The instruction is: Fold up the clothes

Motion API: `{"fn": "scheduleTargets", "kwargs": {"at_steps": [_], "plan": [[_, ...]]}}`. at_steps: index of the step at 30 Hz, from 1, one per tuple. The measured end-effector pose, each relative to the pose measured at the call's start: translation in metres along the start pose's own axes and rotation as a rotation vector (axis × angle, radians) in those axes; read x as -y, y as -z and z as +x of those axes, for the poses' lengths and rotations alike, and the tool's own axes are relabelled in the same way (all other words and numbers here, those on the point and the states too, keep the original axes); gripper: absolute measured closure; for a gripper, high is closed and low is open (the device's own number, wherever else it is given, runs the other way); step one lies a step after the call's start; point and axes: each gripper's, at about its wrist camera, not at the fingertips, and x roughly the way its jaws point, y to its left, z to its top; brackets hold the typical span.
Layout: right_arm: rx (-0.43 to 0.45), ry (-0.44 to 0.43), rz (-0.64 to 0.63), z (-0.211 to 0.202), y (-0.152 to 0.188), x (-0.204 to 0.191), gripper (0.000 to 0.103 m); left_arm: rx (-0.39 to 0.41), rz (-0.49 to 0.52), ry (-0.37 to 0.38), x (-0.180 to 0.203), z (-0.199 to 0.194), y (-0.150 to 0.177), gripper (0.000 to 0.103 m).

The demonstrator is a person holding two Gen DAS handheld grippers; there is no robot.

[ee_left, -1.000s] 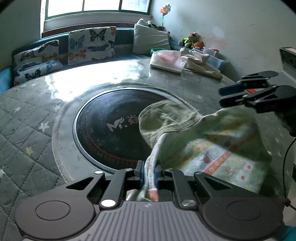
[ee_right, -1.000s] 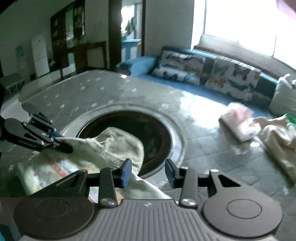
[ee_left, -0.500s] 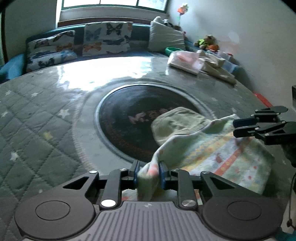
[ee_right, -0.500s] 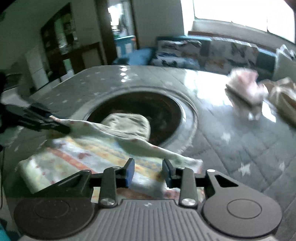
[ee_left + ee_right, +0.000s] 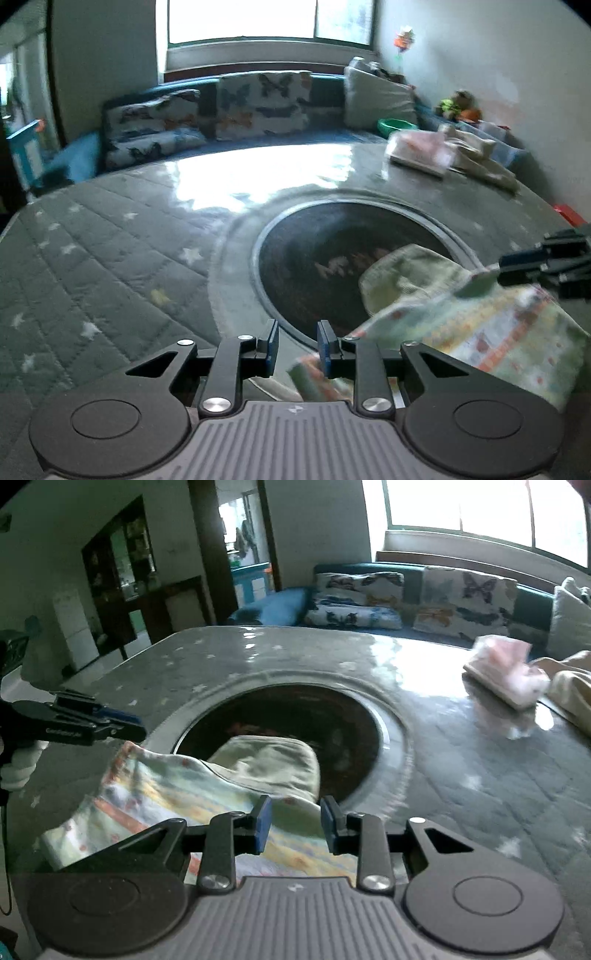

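The big round bench wears a grey quilted cover with little stars, and it has a dark round glass plate in its middle. The soft cover gives clothes a flat, wide place to lie.

The small printed garment with pale green, yellow and orange stripes lies at about 4 o'clock from the dark plate in the left wrist view. Part of it is doubled over, and its plain green inside shows on top, reaching over the plate's edge. It looks partly folded.

At 1 o'clock, far across the bench, a folded pink cloth sits beside a loose cream cloth, maybe kept out of the way.

The left gripper is spread apart with nothing between its blue pads. The cloth lies just beside its right pad. The right gripper is spread apart too, hanging over the near edge of the garment.

There is pale writing on the dark plate, but it is too blurry to read. The left gripper's side has tiny words that I cannot read either.
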Motion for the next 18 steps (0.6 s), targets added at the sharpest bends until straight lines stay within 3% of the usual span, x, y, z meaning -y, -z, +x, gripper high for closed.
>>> {"fn": "scheduleTargets", "kwargs": {"at_steps": [8,11,18], "plan": [[-0.051,0.031,0.019,0.037,0.000,0.000,0.076,-0.018,-0.025,0.198,0.032,0.010,-0.006,0.081],[-0.040,0.038,0.019,0.035,-0.001,-0.001,0.076,-0.038,-0.030,0.218,0.042,0.026,-0.008,0.081],[-0.030,-0.051,-0.059,0.028,0.005,-0.033,0.076,-0.072,-0.087,0.214,0.036,0.046,-0.003,0.080]]}}
